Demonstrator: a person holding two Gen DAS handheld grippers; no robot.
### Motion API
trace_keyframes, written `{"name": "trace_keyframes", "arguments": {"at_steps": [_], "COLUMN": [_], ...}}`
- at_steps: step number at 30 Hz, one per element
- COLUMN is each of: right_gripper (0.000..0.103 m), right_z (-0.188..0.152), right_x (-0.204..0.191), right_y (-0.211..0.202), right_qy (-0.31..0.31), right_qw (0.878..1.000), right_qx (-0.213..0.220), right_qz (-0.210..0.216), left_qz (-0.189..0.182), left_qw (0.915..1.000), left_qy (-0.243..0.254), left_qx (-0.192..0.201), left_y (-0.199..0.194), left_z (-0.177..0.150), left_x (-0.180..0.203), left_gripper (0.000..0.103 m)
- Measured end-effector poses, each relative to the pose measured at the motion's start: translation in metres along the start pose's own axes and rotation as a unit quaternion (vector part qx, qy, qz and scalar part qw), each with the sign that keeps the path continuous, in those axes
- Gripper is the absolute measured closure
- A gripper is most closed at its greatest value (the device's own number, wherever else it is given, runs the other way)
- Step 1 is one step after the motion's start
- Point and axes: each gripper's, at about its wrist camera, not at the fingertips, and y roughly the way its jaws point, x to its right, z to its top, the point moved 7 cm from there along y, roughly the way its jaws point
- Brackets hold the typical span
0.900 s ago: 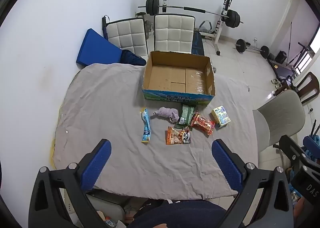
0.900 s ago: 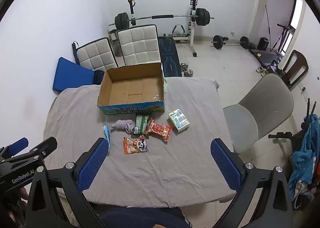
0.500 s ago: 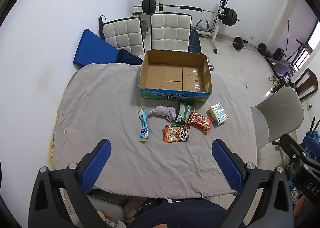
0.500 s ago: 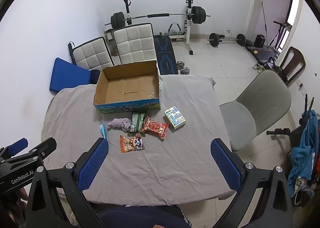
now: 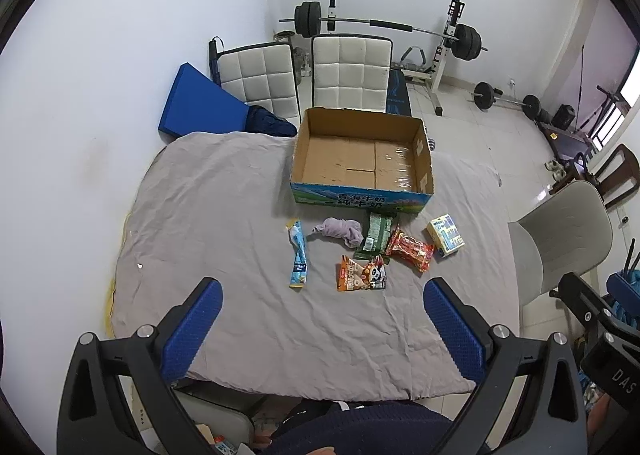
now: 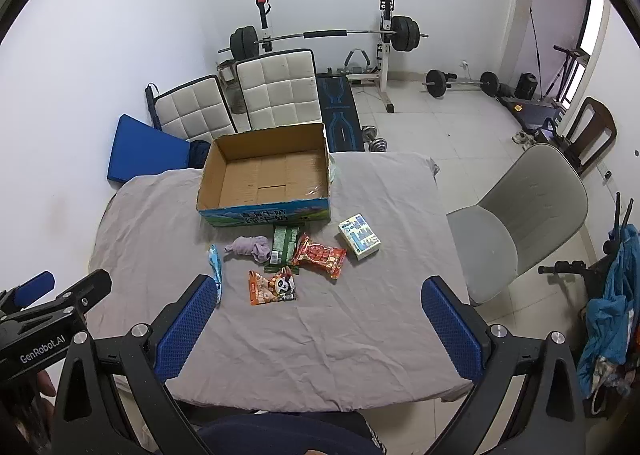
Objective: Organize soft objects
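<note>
An open cardboard box (image 5: 362, 163) (image 6: 266, 179) stands at the far side of a table under a grey cloth (image 5: 224, 215) (image 6: 384, 199). In front of it lie a purple rolled cloth (image 5: 340, 230) (image 6: 250, 247), a blue snack stick pack (image 5: 298, 253) (image 6: 215, 267), a green packet (image 5: 374, 235) (image 6: 283, 243), a red snack bag (image 5: 410, 250) (image 6: 320, 255), an orange panda snack bag (image 5: 362, 273) (image 6: 273, 287) and a small white-blue box (image 5: 445, 235) (image 6: 359, 241). My left gripper (image 5: 322, 325) and right gripper (image 6: 316, 323) hover high over the near edge, both open and holding nothing.
Two white padded chairs (image 5: 348, 71) and a blue mat (image 5: 196, 103) stand behind the table. A grey chair (image 6: 520, 223) sits at the right side. A barbell rack (image 6: 320, 37) and weights are by the far wall. The person's dark clothing (image 5: 360, 431) shows below.
Both views have drifted slightly, the table and box sitting a little lower in the frame than half a second ago. Nothing on the table has moved; both grippers stay wide open.
</note>
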Motion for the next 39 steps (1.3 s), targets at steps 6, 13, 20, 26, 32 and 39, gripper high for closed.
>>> {"name": "trace_keyframes", "arguments": {"at_steps": [6,13,20,26,32,39], "right_gripper": [0.0,0.0,0.0,0.0,0.0,0.0], "right_z": [0.0,0.0,0.001,0.003,0.007,0.012], "right_x": [-0.002,-0.001,-0.002,-0.005,-0.01,-0.009], "right_y": [-0.002,-0.005,-0.008,-0.012,-0.016,-0.018], "right_qy": [0.002,0.004,0.004,0.007,0.004,0.006], "right_qw": [1.0,1.0,1.0,1.0,1.0,1.0], "right_qx": [0.004,0.008,0.011,0.018,0.023,0.026], "right_qz": [-0.001,-0.003,-0.002,-0.001,0.0,0.0], "left_qz": [0.003,0.004,0.004,0.002,0.0,0.001], "left_qw": [1.0,1.0,0.9999,0.9998,0.9996,0.9994], "left_qy": [-0.006,-0.001,0.0,0.004,0.012,0.014], "left_qx": [0.006,0.007,0.015,0.019,0.024,0.031], "left_y": [-0.001,-0.004,-0.008,-0.011,-0.014,-0.016], "left_z": [0.001,0.0,0.001,0.004,0.007,0.014], "left_x": [-0.005,-0.006,-0.006,-0.005,-0.002,-0.001], "left_gripper": [0.0,0.0,0.0,0.0,0.0,0.0]}}
